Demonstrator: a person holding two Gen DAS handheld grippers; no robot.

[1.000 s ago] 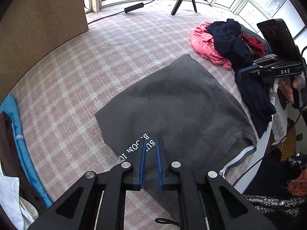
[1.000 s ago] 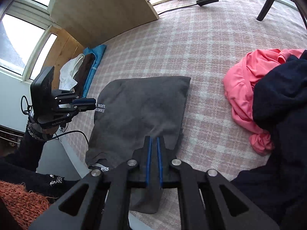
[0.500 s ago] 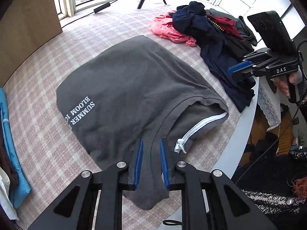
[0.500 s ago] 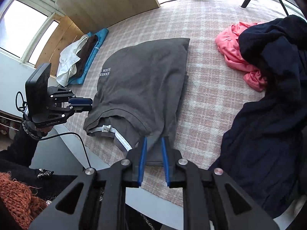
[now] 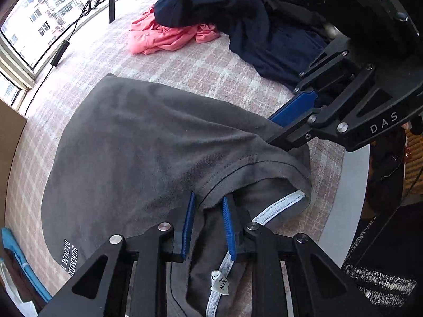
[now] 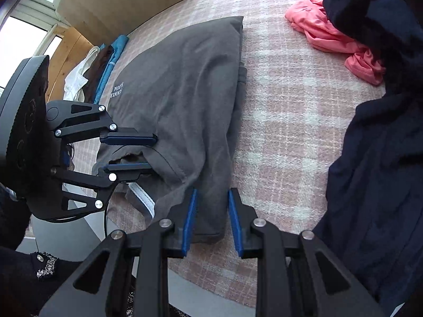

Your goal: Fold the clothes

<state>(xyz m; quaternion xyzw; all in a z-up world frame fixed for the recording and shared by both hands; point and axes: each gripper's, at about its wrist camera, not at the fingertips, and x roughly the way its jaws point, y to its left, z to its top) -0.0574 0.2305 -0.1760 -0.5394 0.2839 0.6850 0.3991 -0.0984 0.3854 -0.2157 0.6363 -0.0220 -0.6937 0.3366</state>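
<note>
**Listener:** How many garments are in reach, and how far along is the folding?

**Me:** Several. Biggest is the plaid-covered table that everything lies on. Next, a grey sweatshirt spread near the table's front edge, already doubled into a rough rectangle, small white lettering on one corner. Its near end is loose: a hem flap stands open, with a white zipper tape showing inside. At the far right sits an unfolded heap: a navy garment draped over a pink one. At the far left lies a small stack in teal, brown and white.

**Listener:** And your jaws?

**Me:** Both pairs are spread. My left gripper straddles the hem flap, blue pads on either side, not yet pinching. My right gripper straddles the sweatshirt's near right corner the same way.

**Listener:** So what remains?

**Me:** I judge the sweatshirt partly folded, with its near end unfinished. The navy and pink pieces look unfolded.
</note>
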